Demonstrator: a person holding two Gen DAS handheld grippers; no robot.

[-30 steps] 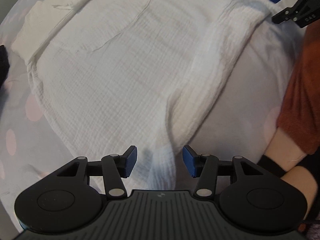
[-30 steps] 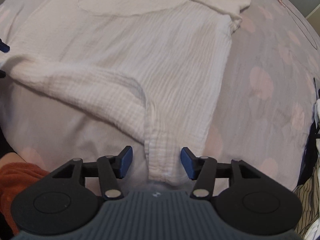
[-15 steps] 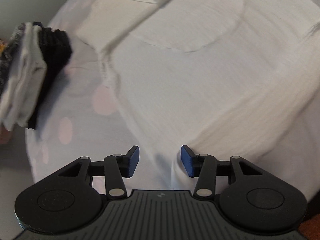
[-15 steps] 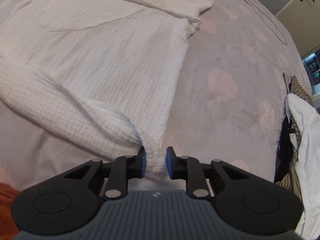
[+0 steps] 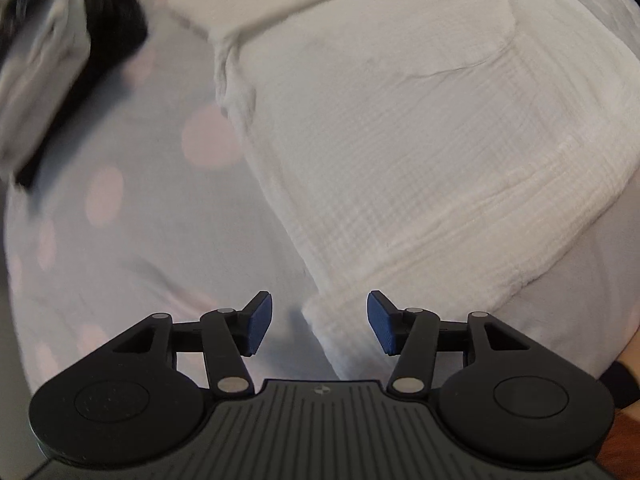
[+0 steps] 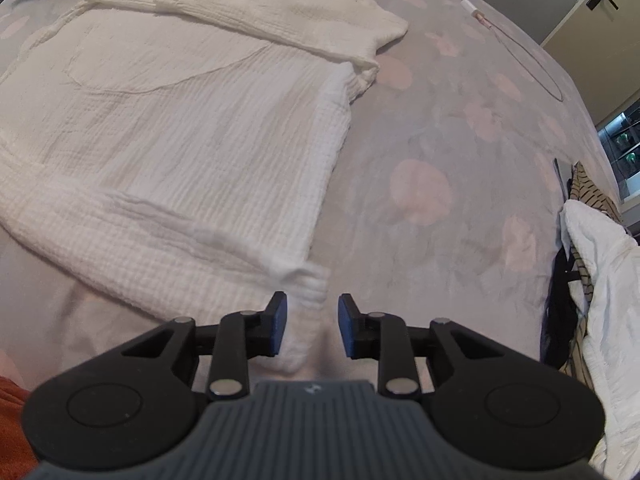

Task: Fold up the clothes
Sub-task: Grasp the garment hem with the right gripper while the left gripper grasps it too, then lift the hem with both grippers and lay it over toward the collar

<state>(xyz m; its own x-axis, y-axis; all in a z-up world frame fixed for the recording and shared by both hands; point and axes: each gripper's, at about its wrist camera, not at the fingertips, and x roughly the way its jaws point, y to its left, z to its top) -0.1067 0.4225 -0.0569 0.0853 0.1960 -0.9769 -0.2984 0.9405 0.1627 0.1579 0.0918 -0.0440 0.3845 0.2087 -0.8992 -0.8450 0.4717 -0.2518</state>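
A white crinkled garment (image 5: pixel 400 140) lies spread flat on the bed, with one sleeve folded across its near edge. My left gripper (image 5: pixel 320 316) points down over the garment's near left corner. Its jaws are opening, and the corner of cloth sits between them, untouched by the pads (image 5: pixel 259 322). In the right wrist view the same garment (image 6: pixel 180 120) fills the left half. My right gripper (image 6: pixel 312 320) stands over its near right corner. Those jaws are opening too, with a tuft of the cloth lying loose between them, close to the left pad (image 6: pixel 278 322).
The bed sheet (image 6: pixel 440 160) is lilac-grey with pink blotches. A blurred stack of folded clothes (image 5: pixel 48 60) sits at the far left. A heap of white and striped clothes (image 6: pixel 600 280) lies at the right edge, and a thin cable (image 6: pixel 532 60) beyond. An orange sleeve (image 6: pixel 12 420) shows at the lower left.
My left gripper slid left along the garment's near edge to its corner, bringing the folded stack into view. My right gripper closed on the right corner, and its jaws have since parted again.
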